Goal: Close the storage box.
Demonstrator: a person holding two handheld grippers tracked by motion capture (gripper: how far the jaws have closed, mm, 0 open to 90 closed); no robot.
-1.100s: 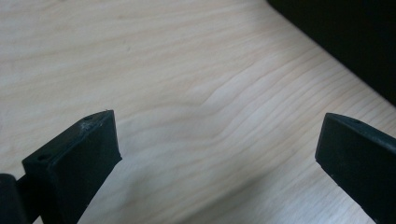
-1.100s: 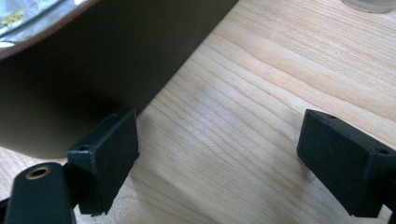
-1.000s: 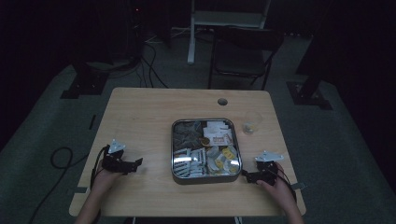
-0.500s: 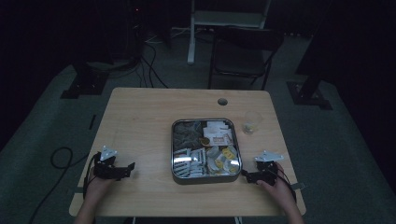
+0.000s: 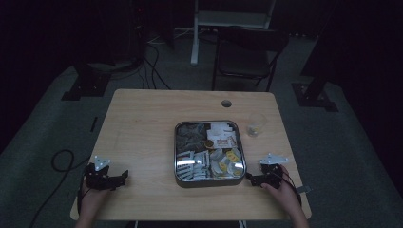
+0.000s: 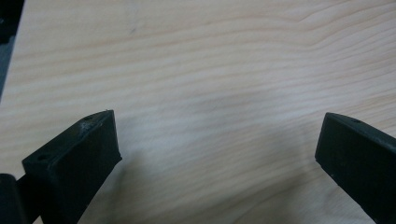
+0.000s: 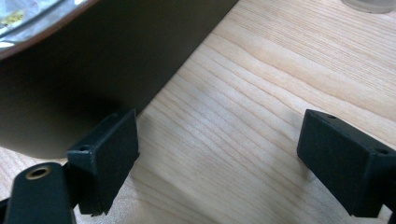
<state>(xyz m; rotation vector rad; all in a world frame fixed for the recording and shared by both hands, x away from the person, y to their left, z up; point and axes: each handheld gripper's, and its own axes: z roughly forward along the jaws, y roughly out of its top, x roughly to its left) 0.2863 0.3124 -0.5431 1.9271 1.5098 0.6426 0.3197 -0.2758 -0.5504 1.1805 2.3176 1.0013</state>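
I rest my right gripper (image 5: 254, 179), jaws apart, just beside the near right corner of the metal tin (image 5: 209, 182) at the table's middle, my left gripper (image 5: 120, 178) wide too, so next I must reach inside.

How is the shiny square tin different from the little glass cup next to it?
The tin is square, metal and wide; the glass cup is round, clear and much smaller. The tin is packed with packets, while the cup looks nearly empty. The tin sits mid-table, the cup off its far right corner. Both stand upright on the wooden table.
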